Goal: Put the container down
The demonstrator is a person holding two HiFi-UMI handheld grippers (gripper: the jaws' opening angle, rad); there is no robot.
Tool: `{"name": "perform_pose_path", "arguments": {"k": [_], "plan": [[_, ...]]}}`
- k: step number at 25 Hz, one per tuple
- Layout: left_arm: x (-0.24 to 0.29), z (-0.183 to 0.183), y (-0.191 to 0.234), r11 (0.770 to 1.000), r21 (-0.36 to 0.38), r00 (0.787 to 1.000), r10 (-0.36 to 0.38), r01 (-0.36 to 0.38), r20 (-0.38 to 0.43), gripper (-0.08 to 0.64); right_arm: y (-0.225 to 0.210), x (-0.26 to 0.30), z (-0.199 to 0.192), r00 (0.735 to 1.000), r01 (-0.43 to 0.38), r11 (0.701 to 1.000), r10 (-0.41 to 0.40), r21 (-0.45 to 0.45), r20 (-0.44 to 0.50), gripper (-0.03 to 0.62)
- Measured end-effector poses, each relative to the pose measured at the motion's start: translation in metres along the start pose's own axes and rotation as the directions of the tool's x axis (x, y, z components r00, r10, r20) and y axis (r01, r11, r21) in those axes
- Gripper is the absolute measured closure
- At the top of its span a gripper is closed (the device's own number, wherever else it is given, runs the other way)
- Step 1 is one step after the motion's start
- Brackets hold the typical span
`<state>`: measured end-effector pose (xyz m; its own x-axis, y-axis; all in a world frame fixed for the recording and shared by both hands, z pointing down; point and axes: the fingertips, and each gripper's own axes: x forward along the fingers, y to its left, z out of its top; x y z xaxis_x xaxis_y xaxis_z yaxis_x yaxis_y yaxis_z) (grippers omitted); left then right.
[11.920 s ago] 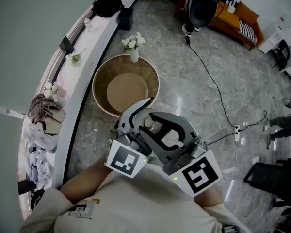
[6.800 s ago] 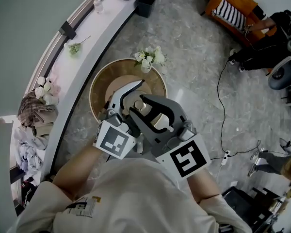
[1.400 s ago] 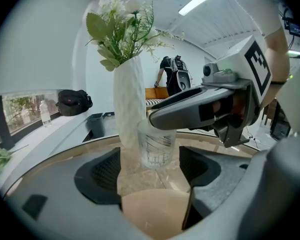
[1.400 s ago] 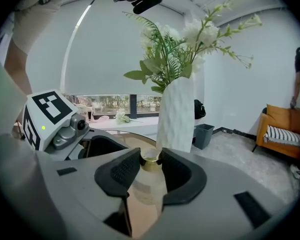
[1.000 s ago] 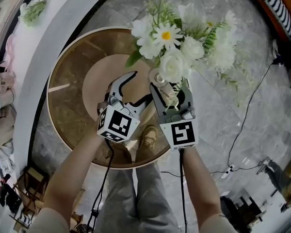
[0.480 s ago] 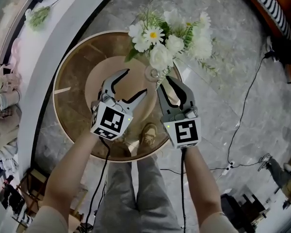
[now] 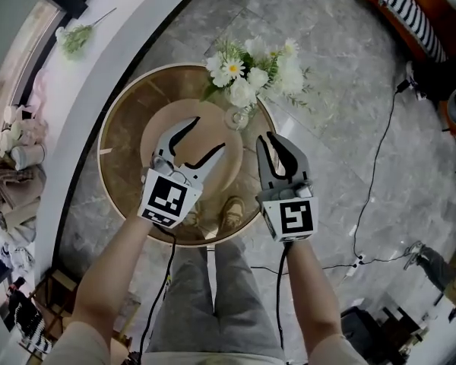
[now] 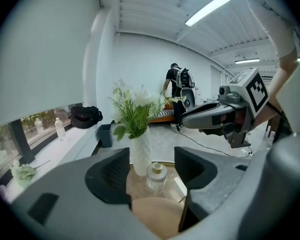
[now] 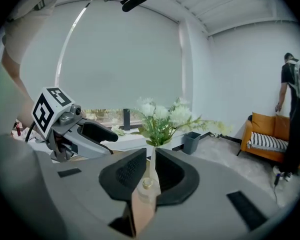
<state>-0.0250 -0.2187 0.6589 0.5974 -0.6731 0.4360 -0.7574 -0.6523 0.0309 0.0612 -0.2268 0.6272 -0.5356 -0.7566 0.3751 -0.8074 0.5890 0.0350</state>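
Observation:
The container (image 7: 237, 117), a small clear bottle with a gold cap, stands upright on the round wooden table (image 7: 121, 150) just in front of the white vase of flowers (image 7: 251, 71). Neither gripper touches it. My left gripper (image 7: 200, 139) hovers over the table's middle, its jaws wide and closing slightly with nothing between them. In the left gripper view the container (image 8: 156, 176) shows beyond the pads. My right gripper (image 7: 277, 150) is at the table's right edge. Its jaws are closing to a narrow gap and hold nothing. The container (image 9: 144, 193) shows through that gap, farther off.
A curved white ledge (image 7: 137, 44) with a flower sprig (image 7: 76, 38) runs past the table's left. A black cable (image 7: 376, 166) crosses the marble floor on the right. An orange sofa (image 7: 410, 14) is far right. A person (image 8: 175, 91) stands in the background.
Both grippers have drawn back toward me from the flowers. The right jaws, earlier wide around the container, have narrowed and left it standing free on the table.

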Motion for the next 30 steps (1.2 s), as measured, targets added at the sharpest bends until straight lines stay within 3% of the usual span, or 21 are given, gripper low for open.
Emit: {"name": "perform_pose_path", "arguments": {"k": [6, 10, 12, 13, 19, 25, 30], "plan": [[-0.030, 0.047, 0.003, 0.999, -0.027, 0.999, 0.032, -0.031, 0.038, 0.324, -0.005, -0.031, 0.055, 0.999, 0.033, 0.999, -0.032, -0.028, 0.033, 0.551], [-0.059, 0.081, 0.009, 0.998, 0.000, 0.997, 0.071, -0.071, 0.041, 0.362, -0.002, -0.048, 0.099, 0.997, 0.039, 0.998, -0.036, -0.042, 0.071, 0.554], [-0.070, 0.098, 0.009, 0.995, 0.028, 0.995, 0.096, -0.097, 0.041, 0.461, -0.002, -0.059, 0.121, 0.995, 0.044, 0.997, -0.039, -0.056, 0.089, 0.557], [-0.075, 0.107, 0.008, 0.994, 0.042, 0.994, 0.099, -0.101, 0.045, 0.475, -0.003, -0.065, 0.132, 0.994, 0.048, 0.997, -0.041, -0.063, 0.098, 0.560], [-0.106, 0.165, -0.009, 0.990, 0.093, 0.991, 0.097, -0.105, 0.090, 0.483, -0.001, -0.100, 0.194, 0.988, 0.044, 0.993, -0.028, -0.110, 0.150, 0.568], [-0.137, 0.213, -0.011, 0.991, 0.077, 0.990, 0.105, -0.112, 0.091, 0.483, -0.013, -0.143, 0.254, 0.981, 0.107, 0.989, -0.089, -0.102, 0.171, 0.572], [-0.186, 0.267, -0.003, 0.959, 0.141, 0.961, 0.224, -0.247, 0.165, 0.532, -0.023, -0.185, 0.312, 0.958, 0.147, 0.989, -0.135, -0.028, 0.253, 0.578]]}}
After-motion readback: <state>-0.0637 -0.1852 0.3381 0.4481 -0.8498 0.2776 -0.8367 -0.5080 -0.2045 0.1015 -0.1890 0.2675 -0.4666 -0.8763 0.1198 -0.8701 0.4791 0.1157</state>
